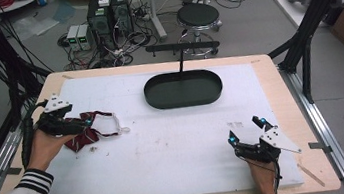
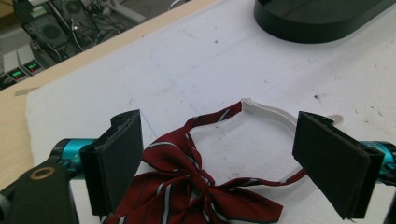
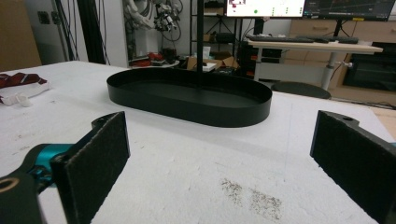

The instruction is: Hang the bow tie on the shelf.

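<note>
Your left tool (image 2: 212, 161) is wide open with nothing gripped, jaws straddling the dark red striped bow tie (image 2: 187, 186), which lies flat on the white desk (image 2: 187, 70) pad right between and just under them; its white strap (image 2: 271, 112) loops out ahead of the jaws. Looks like the reach-and-grasp step: lower a bit, centre on the knot, close. The black oval tray (image 1: 183, 89) sits well ahead and to the right of this tool, likely the drop spot. Your right tool (image 3: 219, 158) rests idle on the desk, wide open, empty, tray straight ahead of it. No readable brands or labels; monitor text in the background too small.
</note>
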